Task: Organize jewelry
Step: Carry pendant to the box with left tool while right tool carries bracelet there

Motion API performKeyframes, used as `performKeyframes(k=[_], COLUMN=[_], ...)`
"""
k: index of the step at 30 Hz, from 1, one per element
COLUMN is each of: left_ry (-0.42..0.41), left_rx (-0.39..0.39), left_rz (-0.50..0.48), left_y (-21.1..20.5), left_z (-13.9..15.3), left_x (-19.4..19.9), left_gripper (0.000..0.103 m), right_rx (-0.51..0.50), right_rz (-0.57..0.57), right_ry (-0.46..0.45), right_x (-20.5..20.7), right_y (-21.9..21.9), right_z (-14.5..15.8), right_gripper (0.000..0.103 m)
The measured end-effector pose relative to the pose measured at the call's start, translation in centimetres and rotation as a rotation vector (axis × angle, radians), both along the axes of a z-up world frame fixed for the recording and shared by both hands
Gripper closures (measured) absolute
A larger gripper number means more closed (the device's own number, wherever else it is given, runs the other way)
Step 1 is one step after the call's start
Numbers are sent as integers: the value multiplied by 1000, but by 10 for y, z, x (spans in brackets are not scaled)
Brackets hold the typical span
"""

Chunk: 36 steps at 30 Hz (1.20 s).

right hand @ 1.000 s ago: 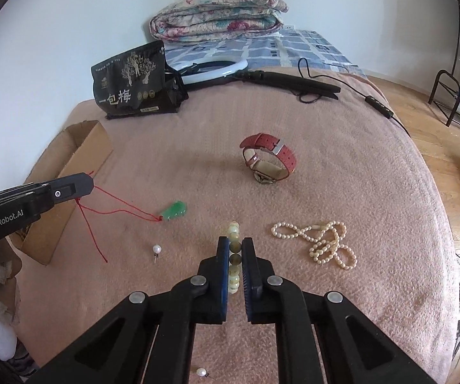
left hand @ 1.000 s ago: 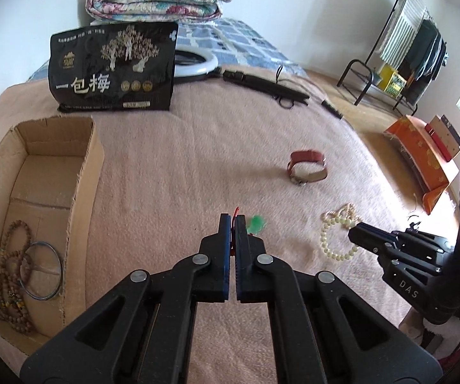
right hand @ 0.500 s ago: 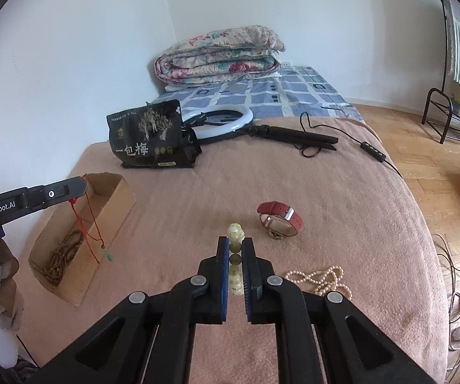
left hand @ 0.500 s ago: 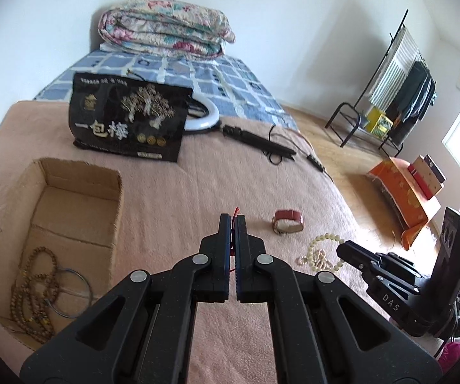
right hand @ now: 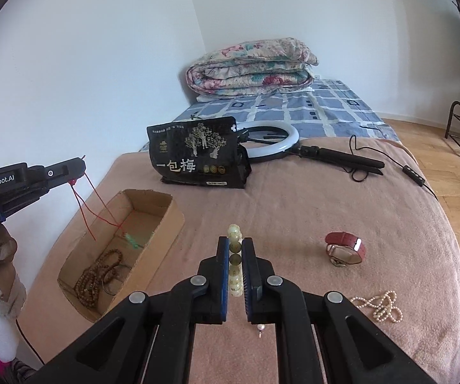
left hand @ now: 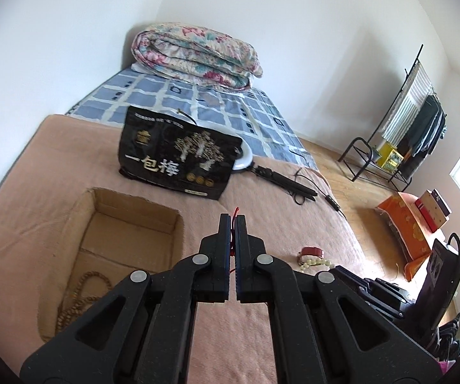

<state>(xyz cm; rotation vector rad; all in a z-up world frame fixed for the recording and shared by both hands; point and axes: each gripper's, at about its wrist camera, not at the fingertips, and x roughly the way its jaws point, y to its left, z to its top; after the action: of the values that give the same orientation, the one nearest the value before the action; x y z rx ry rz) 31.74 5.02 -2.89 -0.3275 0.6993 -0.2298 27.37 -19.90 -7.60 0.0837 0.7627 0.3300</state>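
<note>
Fingers on the left gripper (left hand: 232, 224) are pressed nearly together, pinching a thin red cord (left hand: 236, 211) whose tip pokes out beyond them. Over in the right wrist view that same gripper (right hand: 76, 168) hangs high at the left, the red cord (right hand: 97, 201) looping down from it, and a green pendant (right hand: 132, 241) dangles at the end, inside or just above the cardboard box (right hand: 162, 224); motion blur leaves that unclear.

Right gripper (right hand: 235, 246) now: fingers narrow, clamped on a pale bead bracelet (right hand: 233, 259), beads stacked in the gap and one peeking past the tips.

Into the box: a long brown bead strand (right hand: 97, 276) lies heaped at the near end with a thin dark ring (right hand: 115, 276) beside it. The left wrist view catches only part of the brown beads (left hand: 76, 297).

On the pink blanket (right hand: 294, 208), only the right wrist view shows the red-strapped watch (right hand: 345, 251) plainly, the pearl necklace (right hand: 378, 305) near right, and a small pearl pin (right hand: 260, 329) under the right finger. From the left wrist view the watch (left hand: 311, 252) is half hidden. Far off, the black snack bag (right hand: 198, 155) stands by the ring light (right hand: 274, 144).
</note>
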Motion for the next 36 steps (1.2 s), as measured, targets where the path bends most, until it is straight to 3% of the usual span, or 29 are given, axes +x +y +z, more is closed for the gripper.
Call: performKeyframes(k=[16, 33, 34, 35, 36], left_ry=[72, 99, 111, 127, 137], left_rx=[6, 45, 40, 36, 34], left_rz=[114, 122, 124, 127, 131], left_y=[93, 111, 112, 112, 112], left_z=[-25, -37, -39, -40, -41], left_x=[22, 29, 30, 31, 33], left_gripper=[103, 103, 103, 98, 83], right_rx=[45, 55, 57, 53, 45], right_rz=[165, 283, 311, 321, 313], right_ry=[6, 67, 82, 92, 89], right_x=[7, 10, 10, 10, 9], right_y=[96, 152, 156, 158, 160], right_z=[-9, -36, -39, -41, -42], right_gripper=[98, 97, 94, 80, 70])
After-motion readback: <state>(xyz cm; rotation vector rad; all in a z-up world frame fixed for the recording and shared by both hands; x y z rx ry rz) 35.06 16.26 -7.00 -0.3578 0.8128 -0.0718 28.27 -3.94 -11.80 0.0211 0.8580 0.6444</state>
